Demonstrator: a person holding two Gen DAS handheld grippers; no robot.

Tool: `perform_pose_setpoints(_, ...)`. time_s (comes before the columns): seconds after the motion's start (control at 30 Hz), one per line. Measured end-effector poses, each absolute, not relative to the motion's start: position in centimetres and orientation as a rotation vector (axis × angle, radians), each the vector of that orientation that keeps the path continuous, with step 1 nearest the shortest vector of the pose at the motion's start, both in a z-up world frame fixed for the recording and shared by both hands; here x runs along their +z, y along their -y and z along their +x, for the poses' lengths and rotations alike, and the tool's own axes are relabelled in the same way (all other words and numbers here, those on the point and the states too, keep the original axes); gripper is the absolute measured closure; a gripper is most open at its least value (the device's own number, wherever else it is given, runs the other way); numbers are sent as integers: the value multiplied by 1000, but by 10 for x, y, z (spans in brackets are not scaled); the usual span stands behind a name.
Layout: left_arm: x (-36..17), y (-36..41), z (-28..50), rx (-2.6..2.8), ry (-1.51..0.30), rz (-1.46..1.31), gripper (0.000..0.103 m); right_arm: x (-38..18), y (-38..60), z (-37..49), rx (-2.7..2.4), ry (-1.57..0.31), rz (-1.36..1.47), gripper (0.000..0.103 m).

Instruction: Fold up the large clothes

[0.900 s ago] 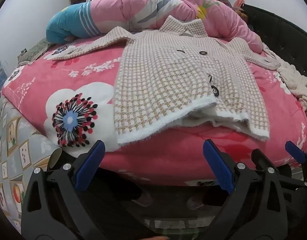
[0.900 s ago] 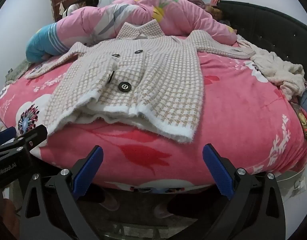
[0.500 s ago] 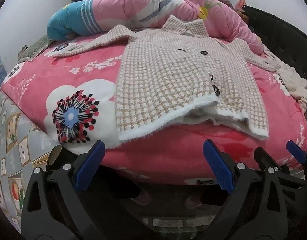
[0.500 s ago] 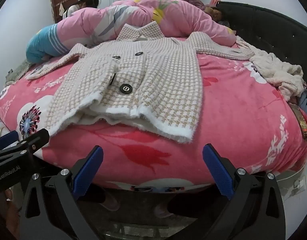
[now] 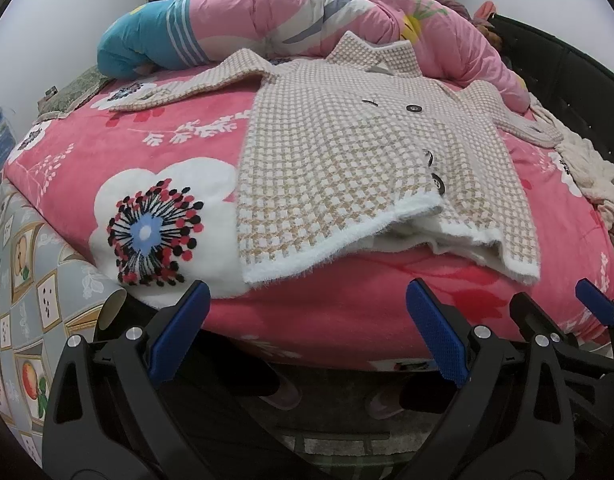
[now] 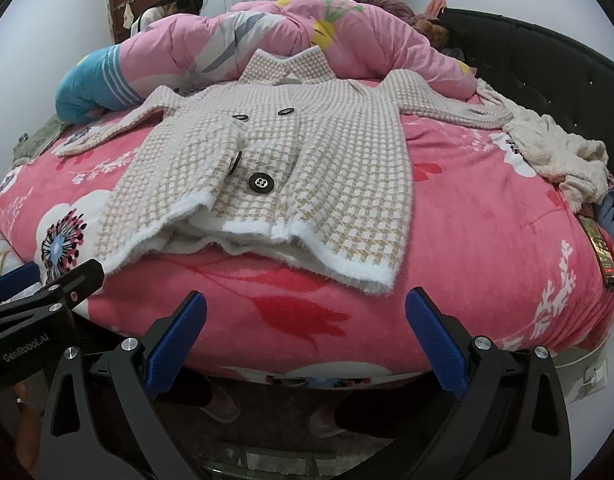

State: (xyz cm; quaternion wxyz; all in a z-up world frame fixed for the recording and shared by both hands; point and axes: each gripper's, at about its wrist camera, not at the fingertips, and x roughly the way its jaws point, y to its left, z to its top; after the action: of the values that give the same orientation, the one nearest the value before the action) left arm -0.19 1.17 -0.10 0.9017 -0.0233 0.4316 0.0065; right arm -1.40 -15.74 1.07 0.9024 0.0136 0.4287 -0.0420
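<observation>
Houndstooth coat lies flat on the pink floral blanket of the bed, front side up, with its collar toward the far end and its fuzzy white hem toward the near edge. Both sleeves are spread out to the sides: the one on the left of the picture reaches toward a blue and pink quilt heaped behind the coat, and the other one ends just beside a cream garment that lies crumpled near the dark headboard. The front is buttoned, at least in part; the large black button sits near the hem, where one panel lifts a little over the other.

As I judge it, the folding is not yet begun: no sleeve is turned in and the body is not doubled. All folds are left to do.

The left gripper and the right gripper both hover in front of the near edge of the bed, below the hem, apart from the coat. Their blue pads stand wide, with nothing between them.
</observation>
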Motion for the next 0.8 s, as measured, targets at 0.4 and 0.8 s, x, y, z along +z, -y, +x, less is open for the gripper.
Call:
perform_pose_setpoints(0.4, -1, -13, -1, 13, -892, -46, 8, 10, 159, -14, -86, -887, 31, 6)
perform_pose_setpoints(0.8, -4, -13, 0, 21, -894, -35, 8, 9, 159, -14, -85, -889, 32, 6)
